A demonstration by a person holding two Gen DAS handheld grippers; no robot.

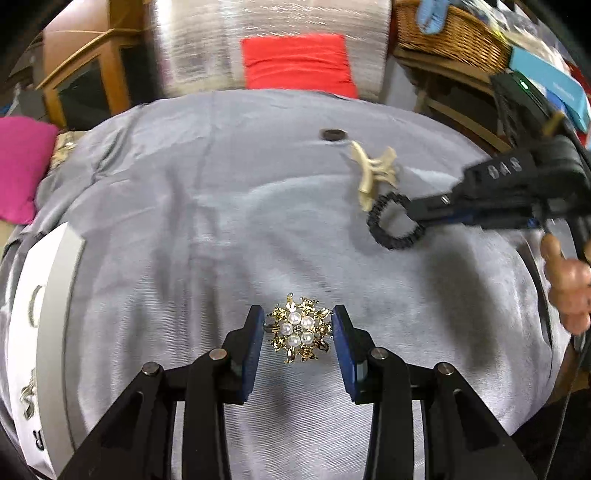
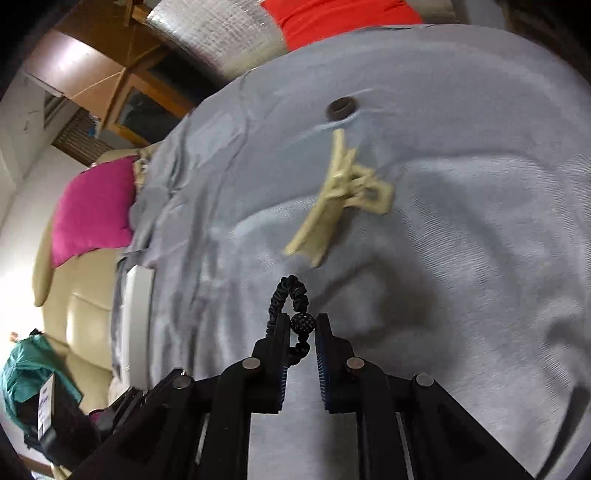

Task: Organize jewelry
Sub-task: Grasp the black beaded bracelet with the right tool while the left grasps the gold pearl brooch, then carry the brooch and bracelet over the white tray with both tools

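A gold brooch with pearls [image 1: 300,328] lies on the grey cloth [image 1: 184,221] between the fingers of my left gripper [image 1: 298,332]; the jaws stand just at its sides, and contact is unclear. My right gripper [image 2: 302,328] is shut on a black beaded bracelet [image 2: 291,306] and holds it above the cloth; it also shows in the left wrist view [image 1: 395,221]. A beige hair claw clip [image 2: 343,195] lies just beyond the bracelet. A small dark ring [image 2: 341,108] lies farther back.
A white jewelry tray [image 1: 40,332] with small items sits at the cloth's left edge. A pink cushion [image 1: 22,166], a red cushion [image 1: 299,62], a wicker basket [image 1: 450,33] and wooden furniture surround the table.
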